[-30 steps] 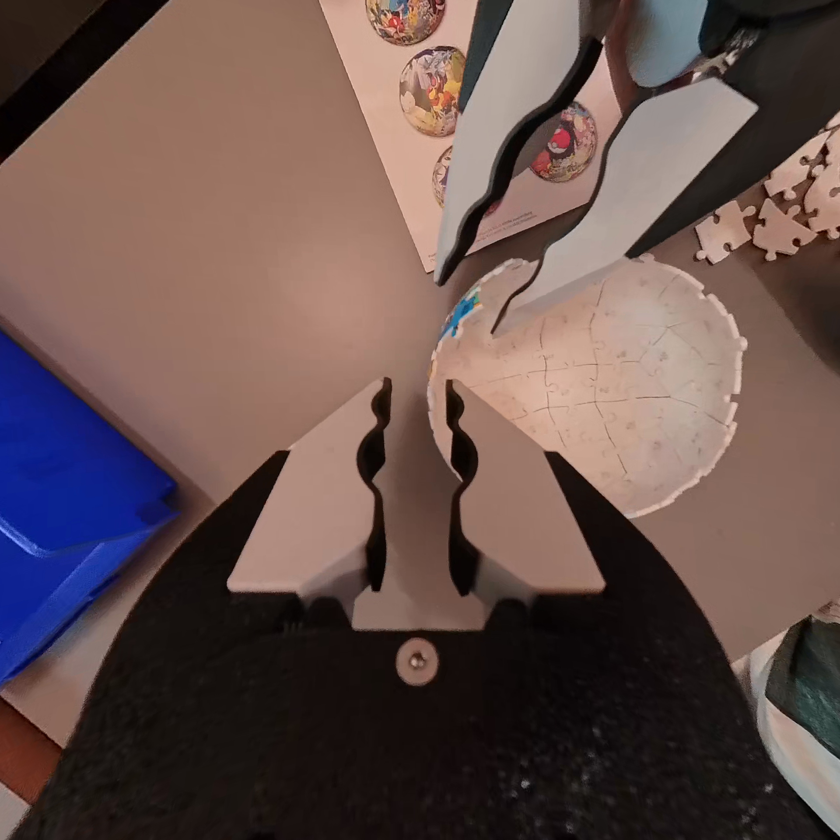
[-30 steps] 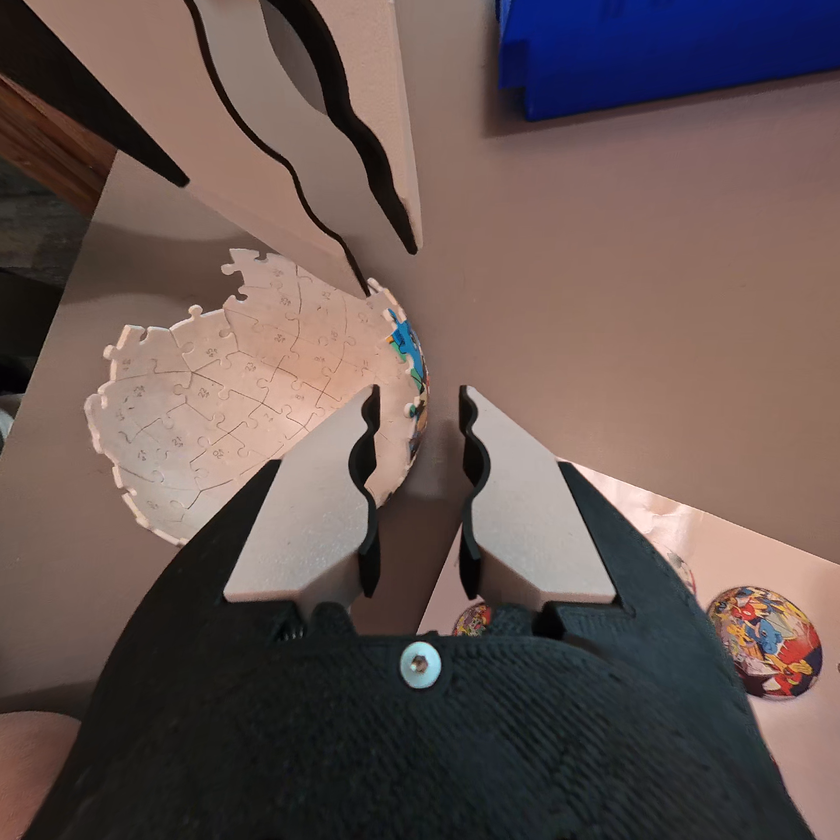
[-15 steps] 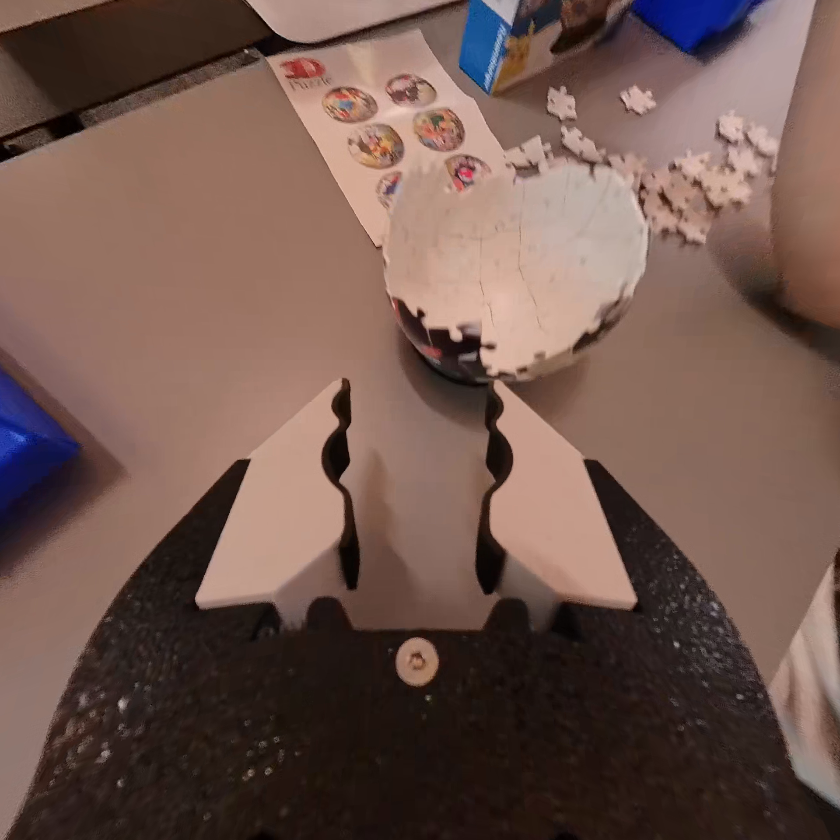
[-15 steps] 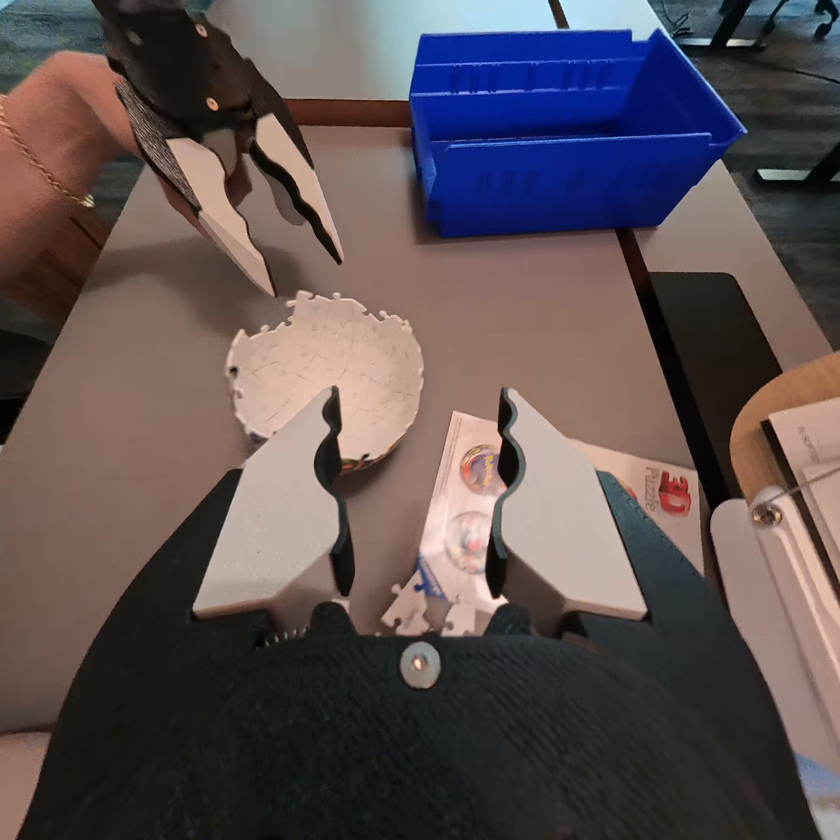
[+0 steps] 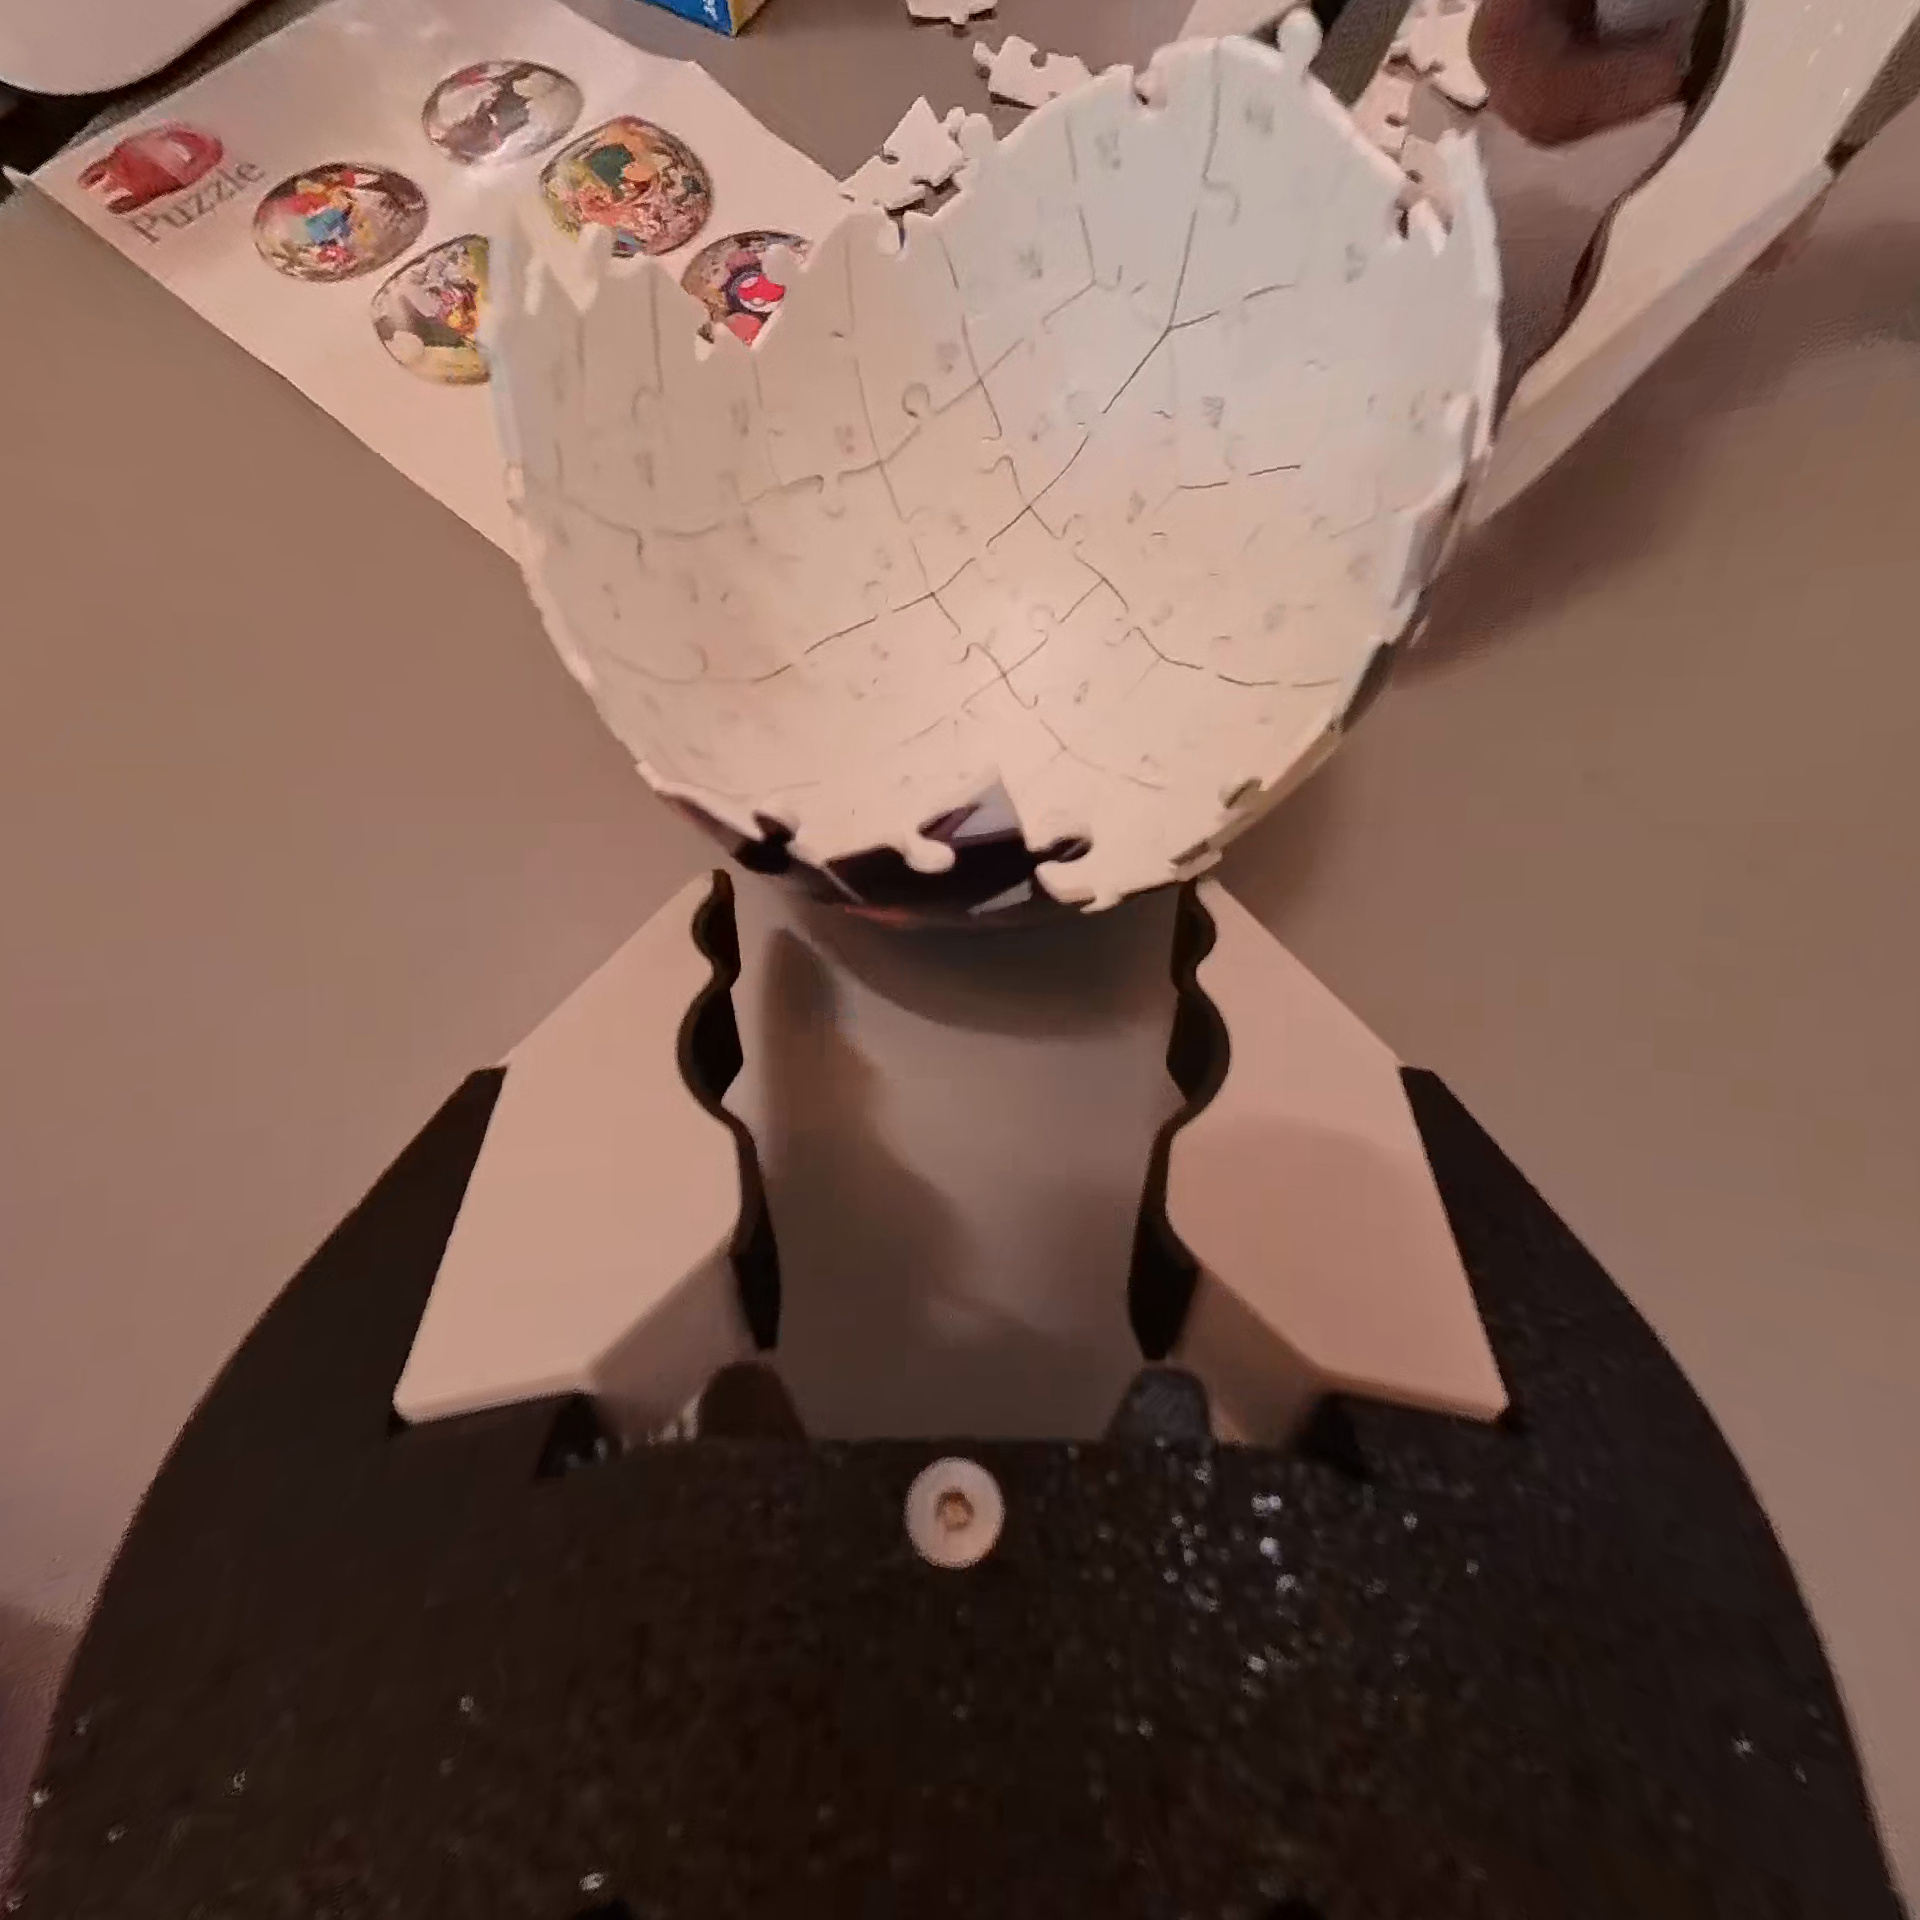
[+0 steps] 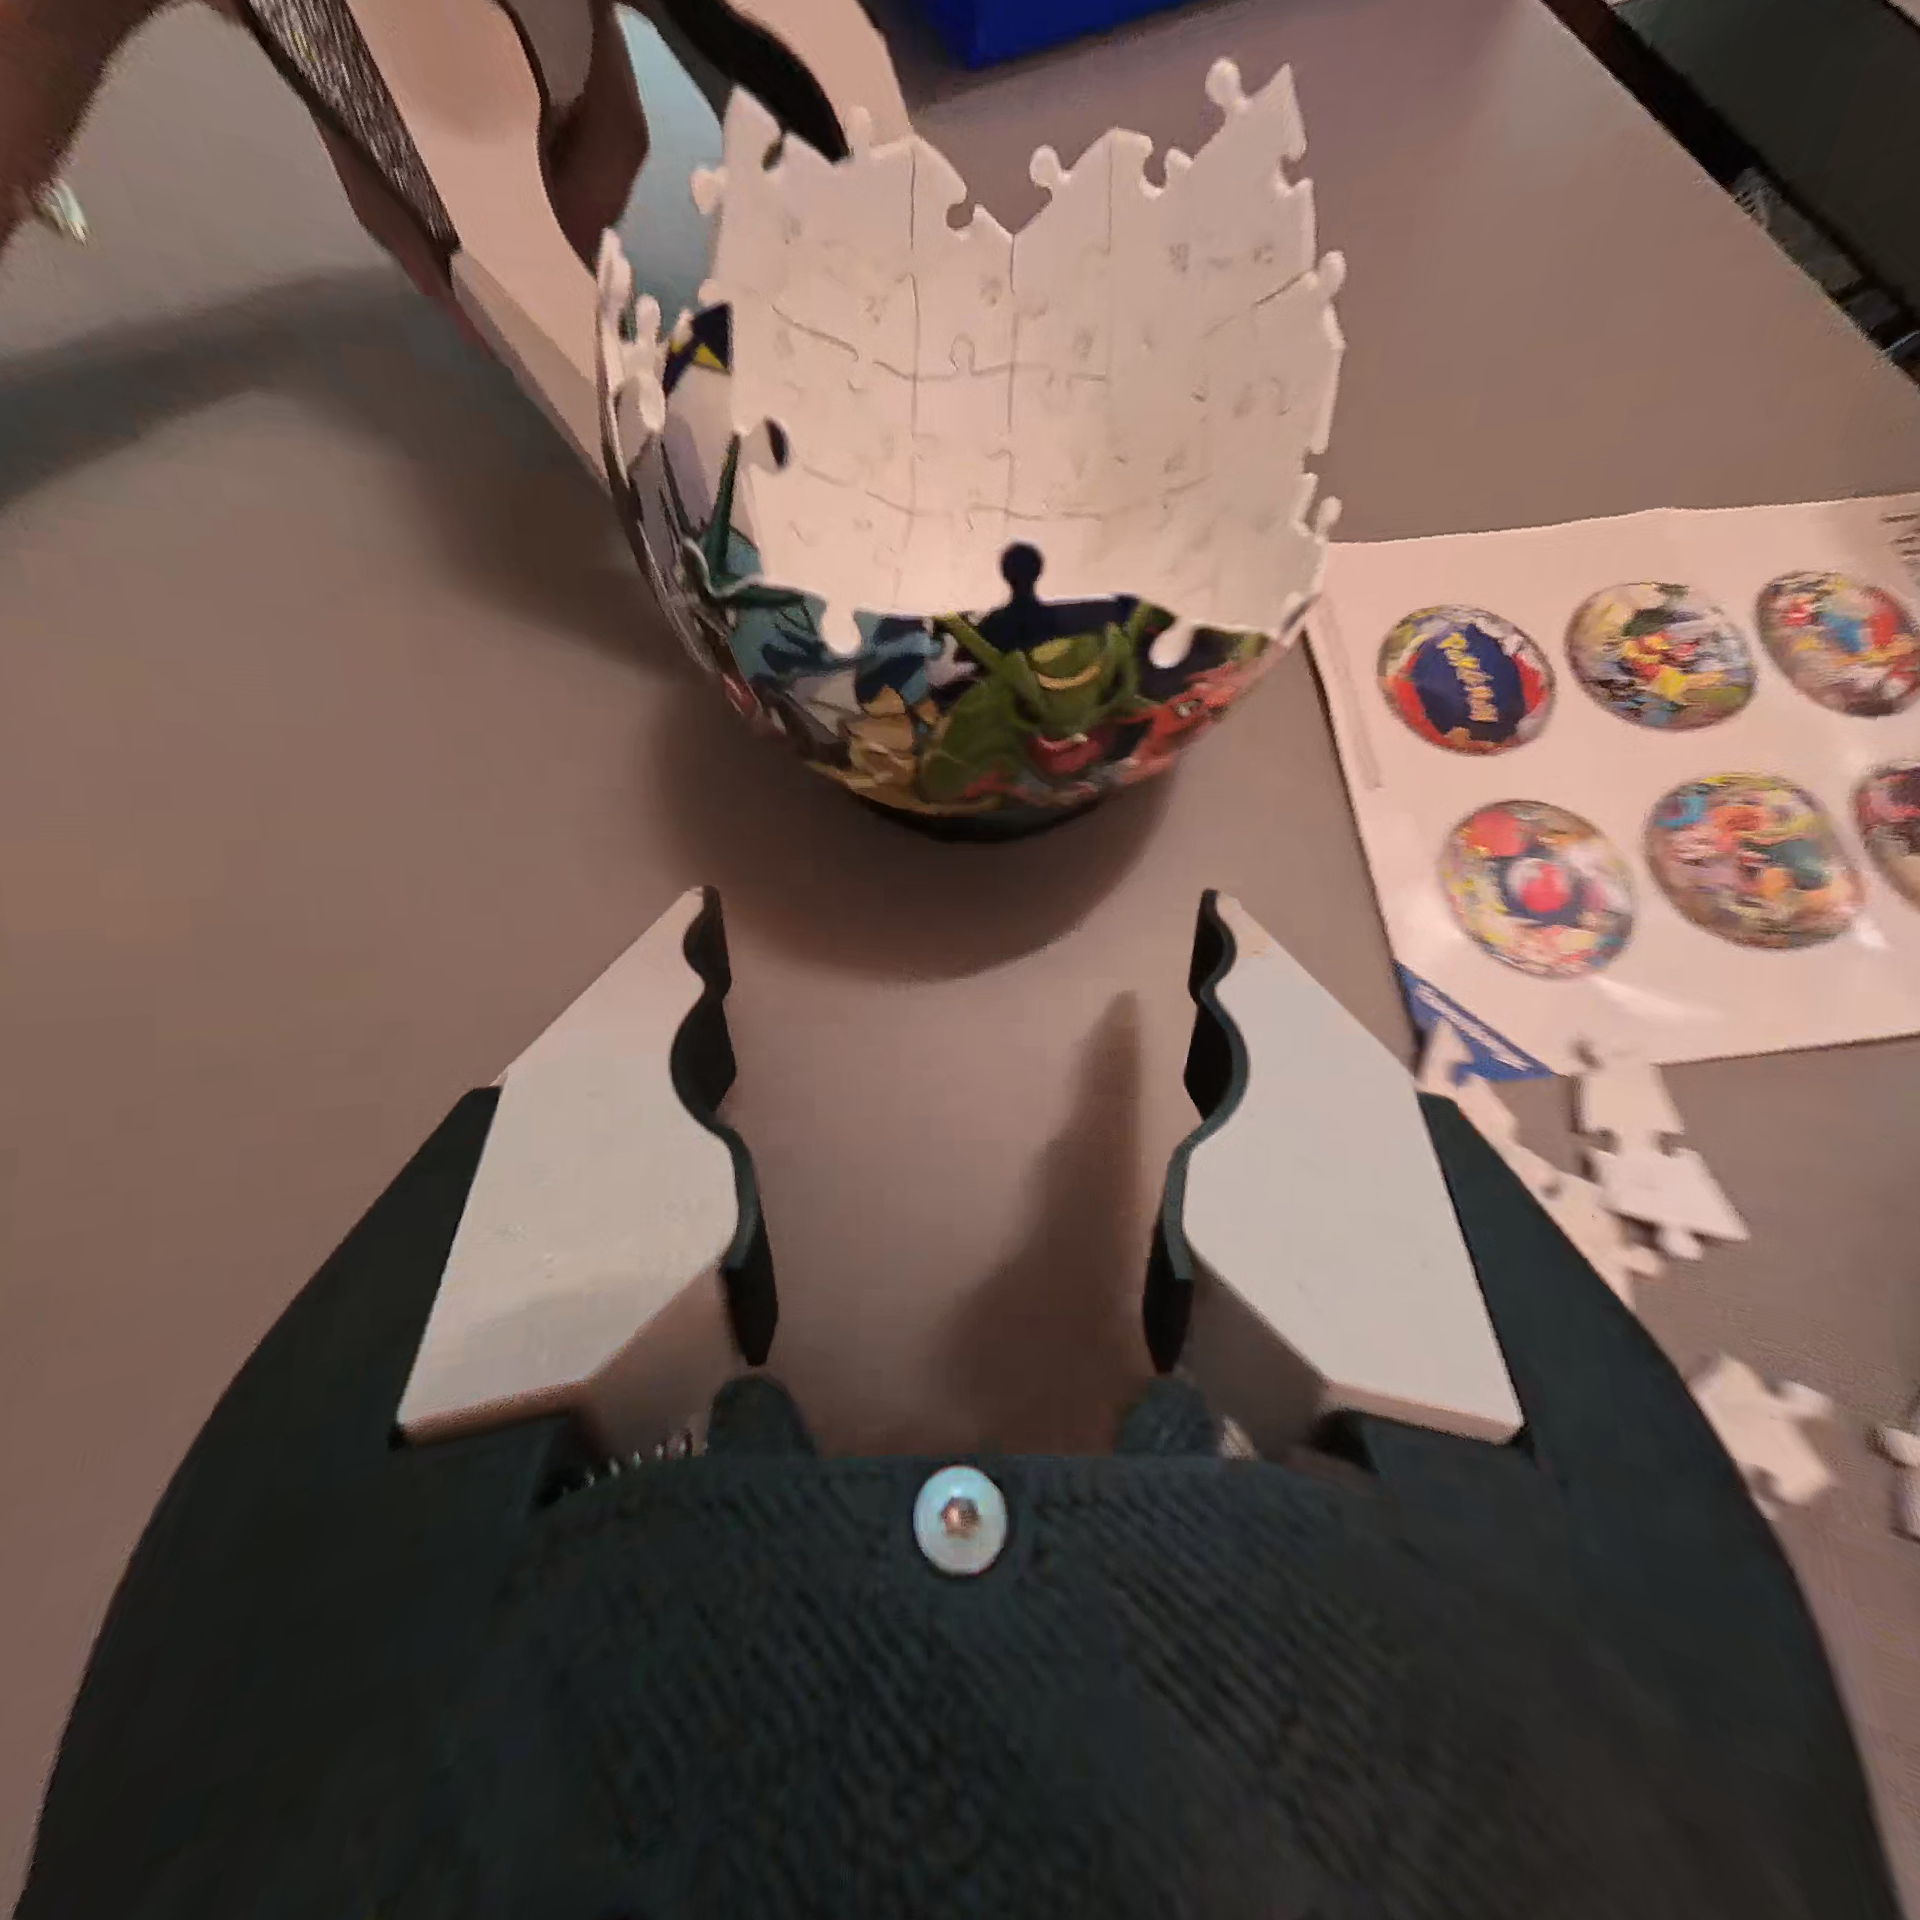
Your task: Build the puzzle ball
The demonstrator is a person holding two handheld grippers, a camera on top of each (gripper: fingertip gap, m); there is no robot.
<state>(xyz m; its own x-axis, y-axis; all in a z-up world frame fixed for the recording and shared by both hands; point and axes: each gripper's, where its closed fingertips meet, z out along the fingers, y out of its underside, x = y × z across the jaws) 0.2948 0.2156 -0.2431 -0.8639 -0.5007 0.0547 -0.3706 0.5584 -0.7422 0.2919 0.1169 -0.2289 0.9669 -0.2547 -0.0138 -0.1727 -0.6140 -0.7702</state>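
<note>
The half-built puzzle ball sits on the grey table as an open bowl, its white inner face turned up and its jagged rim of tabs and notches unfinished. From the right wrist view the same shell shows its printed outer side low down — green, blue and red cartoon figures — and it appears to rest on a dark base. The left gripper is low in front of the ball with its jaws spread wide and nothing between them; its fingertips lie just short of the near rim. The right gripper is likewise wide open and empty, near the ball on the opposite side but not touching it. In each wrist view the other gripper appears beyond the shell, close beside its far wall; whether it touches the pieces cannot be told. An instruction sheet printed with round pictures of the ball lies flat just beside the shell. Loose white puzzle pieces lie scattered next to the sheet's near corner, and more lie behind the ball in the left wrist view.
</note>
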